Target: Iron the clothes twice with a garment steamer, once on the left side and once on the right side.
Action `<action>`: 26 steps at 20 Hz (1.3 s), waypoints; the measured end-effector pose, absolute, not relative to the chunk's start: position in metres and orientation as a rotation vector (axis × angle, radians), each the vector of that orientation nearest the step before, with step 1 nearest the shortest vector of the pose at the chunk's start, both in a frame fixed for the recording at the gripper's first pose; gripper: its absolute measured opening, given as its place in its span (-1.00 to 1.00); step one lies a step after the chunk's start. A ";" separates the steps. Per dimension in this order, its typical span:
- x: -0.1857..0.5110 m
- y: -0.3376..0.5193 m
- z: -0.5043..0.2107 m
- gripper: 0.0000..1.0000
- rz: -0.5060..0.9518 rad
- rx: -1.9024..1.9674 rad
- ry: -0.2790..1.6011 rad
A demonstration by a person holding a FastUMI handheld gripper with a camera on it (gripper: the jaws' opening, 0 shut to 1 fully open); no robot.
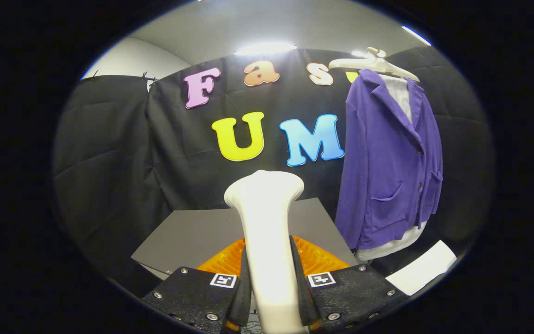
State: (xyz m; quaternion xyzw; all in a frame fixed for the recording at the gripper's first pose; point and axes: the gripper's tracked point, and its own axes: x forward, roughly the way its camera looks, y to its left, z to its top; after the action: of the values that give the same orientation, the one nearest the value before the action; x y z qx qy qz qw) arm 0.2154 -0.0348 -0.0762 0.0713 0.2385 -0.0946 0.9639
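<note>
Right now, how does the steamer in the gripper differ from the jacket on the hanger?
The white garment steamer is rigid and clamped between the gripper fingers; the purple jacket is soft cloth hanging from a white hanger, beyond the fingers and apart from the steamer. The steamer stands upright above a grey table; the jacket hangs beside it.

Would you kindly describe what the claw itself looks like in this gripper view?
The claw has two broad, flat finger plates with a speckled, rough-looking surface, fastened by round silver screws near their edges. Each plate carries a small square white tag with a black pattern near its inner corner. Ridged pads line the inner sides. No cables or sleeve are visible.
</note>
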 end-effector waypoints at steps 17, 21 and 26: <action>0.056 -0.156 -0.007 -0.14 -0.294 0.129 0.261; 0.074 -0.191 0.020 -0.14 -0.346 0.127 0.169; 0.111 -0.223 0.044 -0.14 -0.384 0.121 0.064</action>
State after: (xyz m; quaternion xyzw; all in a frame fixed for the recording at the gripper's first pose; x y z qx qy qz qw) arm 0.1110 -0.2227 0.0441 0.0601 0.0316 -0.1907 0.9793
